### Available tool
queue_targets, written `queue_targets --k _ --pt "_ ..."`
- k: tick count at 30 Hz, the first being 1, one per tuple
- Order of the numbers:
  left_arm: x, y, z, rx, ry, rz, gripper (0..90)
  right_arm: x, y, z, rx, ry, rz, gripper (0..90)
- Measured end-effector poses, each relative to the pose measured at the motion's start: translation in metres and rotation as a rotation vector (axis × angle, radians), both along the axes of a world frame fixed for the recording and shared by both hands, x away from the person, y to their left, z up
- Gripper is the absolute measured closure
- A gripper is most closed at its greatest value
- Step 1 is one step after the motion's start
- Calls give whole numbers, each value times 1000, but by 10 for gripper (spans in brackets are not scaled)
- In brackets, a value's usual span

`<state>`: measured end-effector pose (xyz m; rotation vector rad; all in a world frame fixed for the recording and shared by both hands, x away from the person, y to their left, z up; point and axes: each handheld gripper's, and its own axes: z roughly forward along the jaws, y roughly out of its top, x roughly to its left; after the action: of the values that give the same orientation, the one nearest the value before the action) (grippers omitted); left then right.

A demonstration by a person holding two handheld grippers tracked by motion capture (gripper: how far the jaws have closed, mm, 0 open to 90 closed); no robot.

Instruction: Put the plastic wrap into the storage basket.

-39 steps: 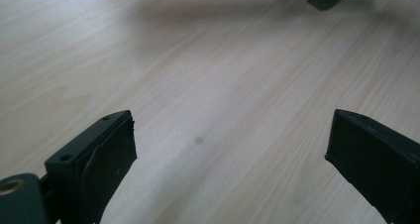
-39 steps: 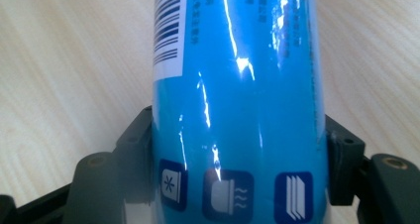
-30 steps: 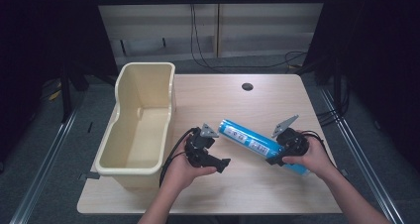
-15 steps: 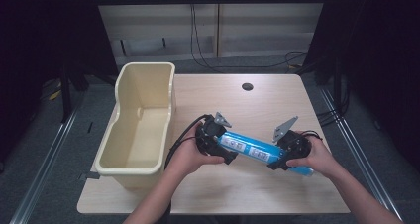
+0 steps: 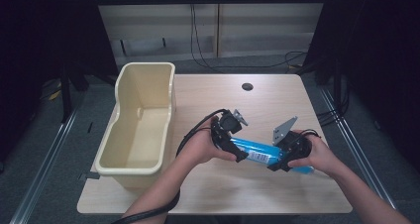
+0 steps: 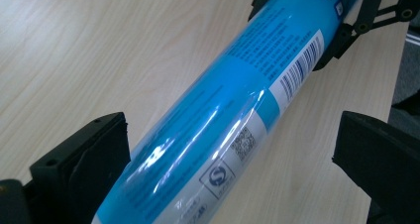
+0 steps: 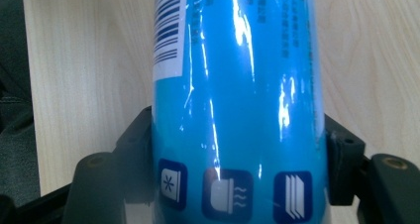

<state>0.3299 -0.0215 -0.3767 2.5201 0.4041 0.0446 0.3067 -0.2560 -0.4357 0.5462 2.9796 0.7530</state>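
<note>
Wooden table (image 5: 223, 189) carries a blue tube (image 6: 237, 115) with barcode and QR code; right gripper (image 5: 287, 157) clamps it, left gripper (image 5: 230, 140) straddles it, jaws apart.

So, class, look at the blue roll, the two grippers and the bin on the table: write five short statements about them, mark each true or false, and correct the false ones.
1. The right gripper is clamped on the blue roll. True.
2. The left gripper is shut tight on the roll. False: its jaws stand open on either side of the roll, with a clear gap at one side.
3. The roll lies inside the cream bin. False: it is out over the wooden table, to the right of the bin.
4. The roll bears a barcode. True.
5. The bin holds several items. False: nothing shows inside it.
</note>
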Motion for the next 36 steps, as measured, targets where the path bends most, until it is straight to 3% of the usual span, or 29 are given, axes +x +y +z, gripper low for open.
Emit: queue_targets --k 6,11,16,21,26,28,31,36 --pt "0 -11 -4 44 6 -55 35 -1 1 1 -2 -2 33 328" --pt "-1 -15 -3 54 -11 -92 46 -1 3 1 -12 -12 61 328" --pt "-4 -21 -9 102 -6 -141 51 -2 5 3 -11 -7 75 328" --pt "-5 -24 -11 113 0 -156 60 -2 8 6 -2 -15 108 327" --pt "-6 -26 -15 148 9 -181 61 -2 10 8 5 -29 121 328" --pt "-6 -26 -16 143 13 -176 61 -3 11 9 -1 -19 107 328" --pt "-6 -27 -20 168 5 -190 62 -4 13 12 3 -31 130 327" --pt "-7 -29 -22 172 14 -196 89 -4 15 17 28 -56 167 327"
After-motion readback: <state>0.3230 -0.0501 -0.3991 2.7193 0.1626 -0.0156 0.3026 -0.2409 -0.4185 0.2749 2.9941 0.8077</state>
